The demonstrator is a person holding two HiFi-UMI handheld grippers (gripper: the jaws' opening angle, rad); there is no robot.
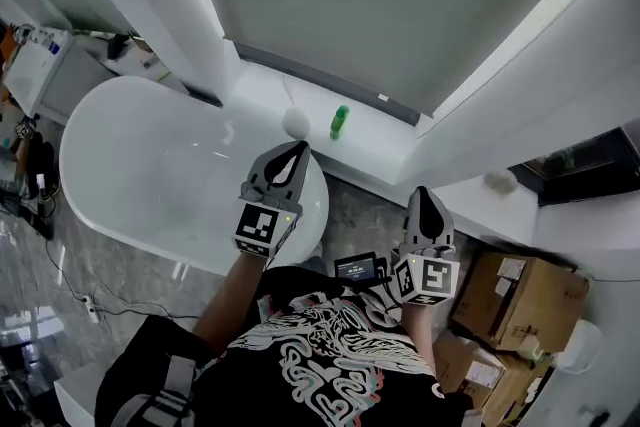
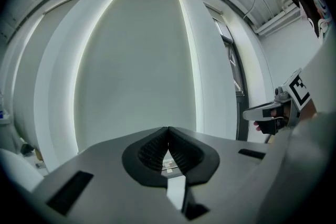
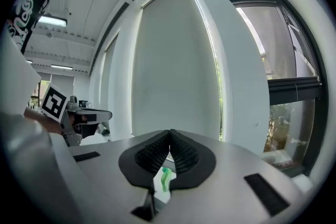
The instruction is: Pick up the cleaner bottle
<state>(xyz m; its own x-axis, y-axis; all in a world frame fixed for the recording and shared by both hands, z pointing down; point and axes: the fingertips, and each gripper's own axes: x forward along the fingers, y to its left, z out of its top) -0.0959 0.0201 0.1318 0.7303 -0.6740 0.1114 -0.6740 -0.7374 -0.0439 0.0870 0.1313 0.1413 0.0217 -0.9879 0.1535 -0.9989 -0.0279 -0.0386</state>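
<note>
— Since the list runs near to far, what is entry one?
— Item 1: person, black printed shirt, both forearms held forward. Judged reason: a reach toward the ledge.
— Next?
— Item 2: left gripper, above the tub's near rim. Its jaws are closed tip to tip, with nothing between them. Item 3: right gripper, beside it, above grey floor. Its jaws are likewise closed and empty. The green shape showing through the gap under their tips is the far-off bottle, not a held thing.
— Why closed?
— Judgement: nothing is within reach yet, so they need not part. They must open before any grasp.
— Beyond them?
— Item 4: tub, white, oval, at left. Item 5: boxes, cardboard, on the floor at right. Item 6: ledge, white, behind the tub. On it stand a ball, white, and the bottle, green, apparently upright. The bottle is just right of the ball, apart from it and well apart from both grippers.
— Risk?
— Judgement: the right gripper view already centres the bottle. An approach from the right keeps clear of the ball.
— Farthest?
— Item 7: blind, grey, drawn down to the ledge.
</note>
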